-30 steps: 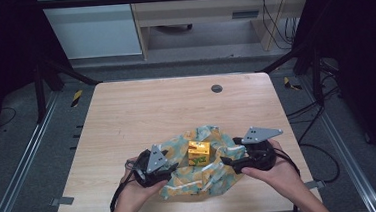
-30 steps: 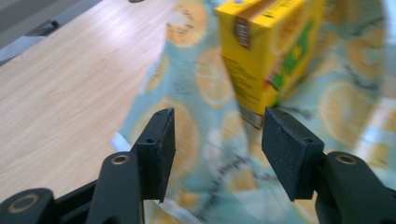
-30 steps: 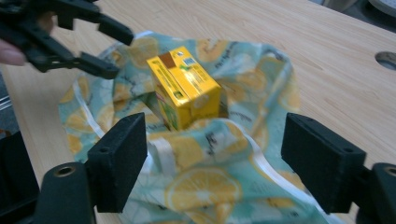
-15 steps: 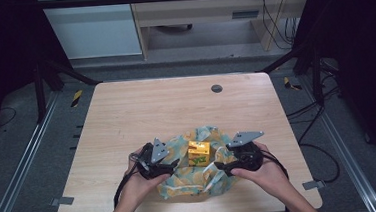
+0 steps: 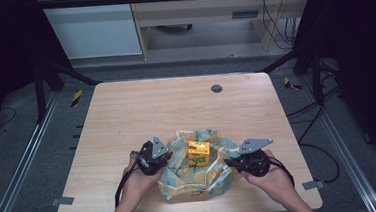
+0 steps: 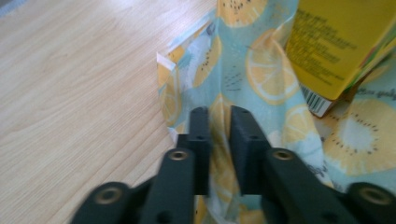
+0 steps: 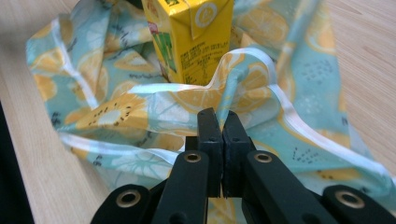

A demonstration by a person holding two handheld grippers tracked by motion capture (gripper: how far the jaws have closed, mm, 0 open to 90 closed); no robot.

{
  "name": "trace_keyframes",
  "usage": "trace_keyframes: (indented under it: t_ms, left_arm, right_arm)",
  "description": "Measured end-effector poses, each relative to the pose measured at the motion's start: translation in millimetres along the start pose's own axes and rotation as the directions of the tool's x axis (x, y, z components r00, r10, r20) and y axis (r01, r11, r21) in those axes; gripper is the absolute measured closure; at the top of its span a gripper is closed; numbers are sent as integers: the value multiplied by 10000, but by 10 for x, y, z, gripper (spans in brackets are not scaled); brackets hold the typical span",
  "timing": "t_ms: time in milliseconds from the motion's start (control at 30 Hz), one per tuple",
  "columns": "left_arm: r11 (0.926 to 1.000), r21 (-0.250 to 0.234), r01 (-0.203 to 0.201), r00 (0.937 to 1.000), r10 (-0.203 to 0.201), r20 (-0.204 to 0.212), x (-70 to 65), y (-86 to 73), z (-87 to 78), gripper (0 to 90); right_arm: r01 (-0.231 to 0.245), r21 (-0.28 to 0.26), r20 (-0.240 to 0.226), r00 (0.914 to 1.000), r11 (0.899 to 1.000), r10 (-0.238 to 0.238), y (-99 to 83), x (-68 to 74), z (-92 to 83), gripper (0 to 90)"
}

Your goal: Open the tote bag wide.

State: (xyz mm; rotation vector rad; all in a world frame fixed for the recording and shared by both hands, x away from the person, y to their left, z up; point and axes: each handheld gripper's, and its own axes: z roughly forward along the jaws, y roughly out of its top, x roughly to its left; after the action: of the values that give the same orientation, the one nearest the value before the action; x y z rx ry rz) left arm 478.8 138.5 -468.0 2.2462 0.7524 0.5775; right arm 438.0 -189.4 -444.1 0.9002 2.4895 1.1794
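Note:
A cloth (image 5: 196,179) printed with lemon and kiwi slices lies crumpled near the table's front edge. A yellow drink carton (image 5: 199,153) stands upright in its middle. My left gripper (image 5: 172,157) is at the cloth's left edge. In the left gripper view its jaws (image 6: 219,114) have just been closing and pinch a fold of cloth (image 6: 261,70), with the carton (image 6: 341,42) beyond. My right gripper (image 5: 228,162) is at the right edge. Its jaws (image 7: 219,116) have just been closing and are nearly together on the cloth's white-hemmed border (image 7: 116,112), facing the carton (image 7: 191,37).
The wooden table (image 5: 141,114) stretches bare behind the cloth, with a dark round grommet (image 5: 217,88) near its far edge. Metal rails run along the floor on both sides. The person's hands come in over the front edge.
Both grippers have sunk toward the table and moved in on the cloth's two sides. Their jaws, open earlier, are now closed on the cloth's edges. The carton has not moved.

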Motion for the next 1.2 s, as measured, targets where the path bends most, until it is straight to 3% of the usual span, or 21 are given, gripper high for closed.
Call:
trace_keyframes:
  t_ms: [67,300,500,767,833,1033,1200]
  left_arm:
    - [10000,64,72,10000,-73,42,27,-7,14,898]
    - [9999,5,124,9993,-124,-341,72,-9,8,900]
    - [9999,-40,120,9968,-123,-794,126,-20,31,900]
    - [9992,-229,327,9924,-352,-1177,229,-49,-20,900]
    - [9986,-245,477,9920,-502,-1162,256,-65,-24,900]
    - [9992,169,364,9926,-341,-1165,267,-98,14,900]
    - [9973,589,448,9952,-394,-896,287,-153,75,900]
  right_arm:
    - [-26,-74,50,10000,10000,26,-70,2,-74,895]
    - [-260,-131,221,9994,9996,263,-268,-43,-221,897]
    - [-649,231,512,9967,9976,637,-523,-147,-241,899]
    - [-740,557,509,9962,9957,712,-653,-172,-254,900]
    - [-705,705,495,9965,9950,671,-675,-167,-261,900]
    - [-698,1094,316,9973,9915,667,-723,-139,-216,900]
    - [-753,1194,214,9971,9900,733,-741,-144,-193,900]
